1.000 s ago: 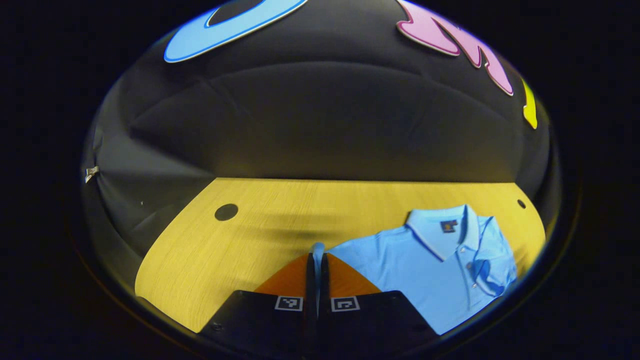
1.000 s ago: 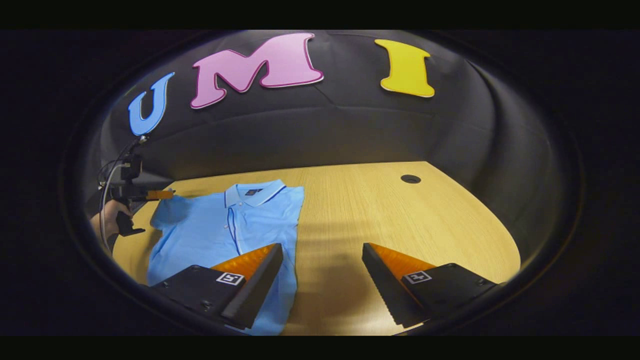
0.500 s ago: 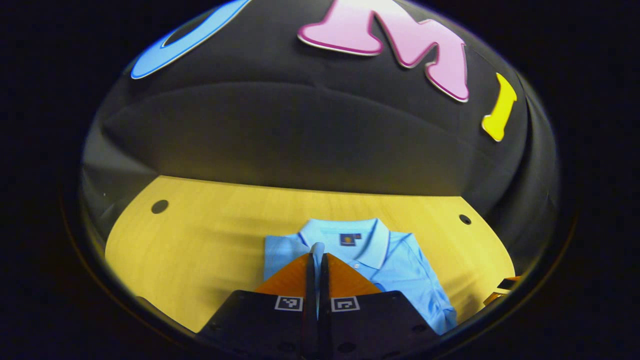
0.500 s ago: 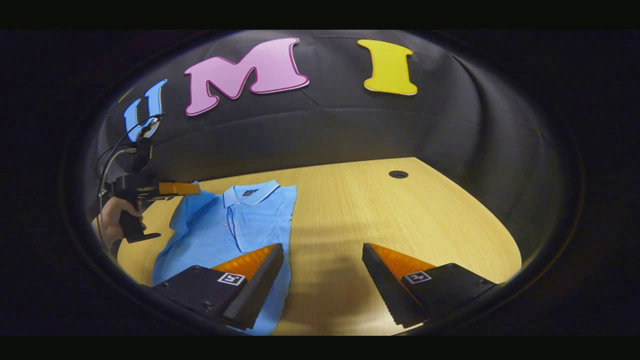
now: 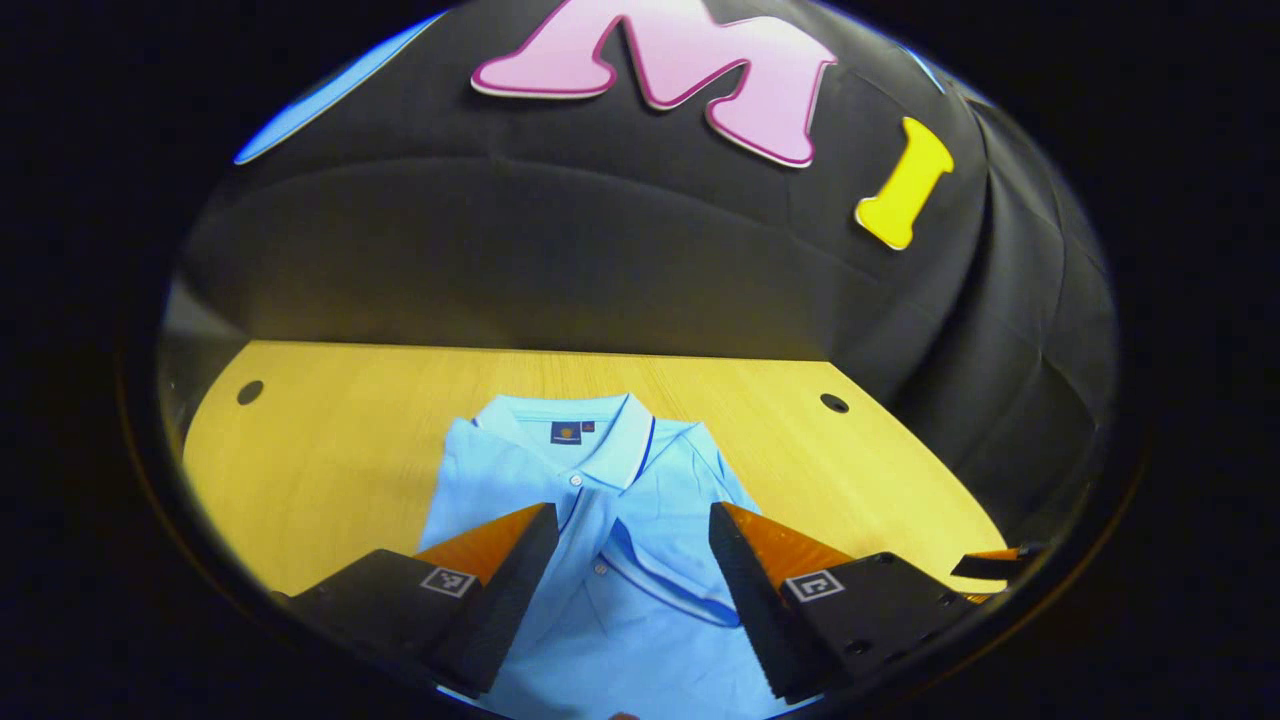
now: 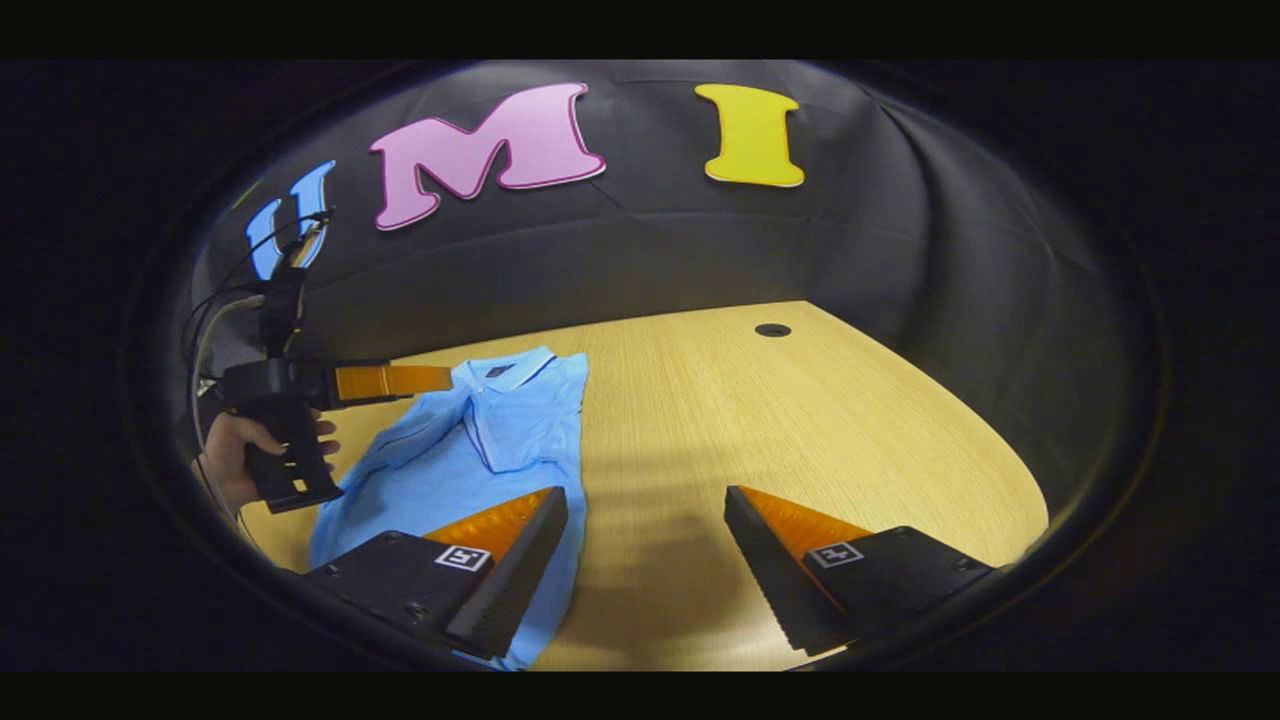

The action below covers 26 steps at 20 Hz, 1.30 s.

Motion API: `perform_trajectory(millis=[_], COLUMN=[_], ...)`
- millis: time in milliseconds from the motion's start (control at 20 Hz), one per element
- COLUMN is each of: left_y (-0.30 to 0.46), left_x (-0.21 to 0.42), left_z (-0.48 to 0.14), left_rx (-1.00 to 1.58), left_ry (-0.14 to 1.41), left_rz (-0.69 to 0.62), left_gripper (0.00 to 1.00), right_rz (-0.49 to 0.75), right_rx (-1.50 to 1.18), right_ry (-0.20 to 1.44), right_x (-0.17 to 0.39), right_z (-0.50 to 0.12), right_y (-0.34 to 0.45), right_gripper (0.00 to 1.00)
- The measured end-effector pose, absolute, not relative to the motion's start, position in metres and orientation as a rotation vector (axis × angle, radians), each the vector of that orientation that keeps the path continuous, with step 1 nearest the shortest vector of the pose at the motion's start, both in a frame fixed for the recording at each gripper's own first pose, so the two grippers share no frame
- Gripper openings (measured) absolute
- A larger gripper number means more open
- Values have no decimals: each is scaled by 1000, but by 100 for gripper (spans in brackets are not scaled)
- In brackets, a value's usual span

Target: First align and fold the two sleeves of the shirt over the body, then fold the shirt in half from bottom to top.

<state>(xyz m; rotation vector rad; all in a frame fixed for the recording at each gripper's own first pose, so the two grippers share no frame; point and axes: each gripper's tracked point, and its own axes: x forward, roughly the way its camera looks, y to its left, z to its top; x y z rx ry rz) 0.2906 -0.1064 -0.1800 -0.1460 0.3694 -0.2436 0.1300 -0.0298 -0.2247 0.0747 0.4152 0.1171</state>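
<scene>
We see a light-blue short-sleeved polo shirt lying flat on the pale wooden tabletop, its collar toward the far edge near the black cloth wall and its hem running out of view at the near edge; in the left gripper view, the left tool hovers over the shirt's chest with its two fingers spread wide apart and nothing between them; a sleeve lies folded across the body between those fingers, its dark-trimmed cuff edge curving just below the button placket; two small round holes mark the tabletop, one far left and one far right of the shirt; at the right edge of that view a sliver of the other tool pokes in just above the tabletop.

In the right gripper view, we find the right tool also wide open and holding nothing, its left finger over the shirt's right edge and its right finger over bare tabletop; on the left, a person's hand grips the handle of the left tool, which is held level above the shirt near the collar; cables loop up from the back of it against the dark wall.
</scene>
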Motion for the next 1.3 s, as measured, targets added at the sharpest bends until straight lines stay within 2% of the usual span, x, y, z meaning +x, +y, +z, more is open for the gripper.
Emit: perform_trajectory(millis=[500,800,1100,1300], left_y=[-26,-9,-12,-17], left_x=[92,-5,-58,-61], left_z=[-178,-251,-324,-338], left_rx=[-83,-123,-76,-48], left_ry=[388,568,726,749], left_rz=[-131,-65,-41,-55], left_gripper=[97,97,98,98], right_rz=[149,178,174,149], right_rx=[31,53,5,40], right_ry=[542,658,713,745], right_x=[-1,-64,-81,-83], right_z=[-247,-278,-309,-324], right_y=[14,38,44,42], right_gripper=[99,99,99,99])
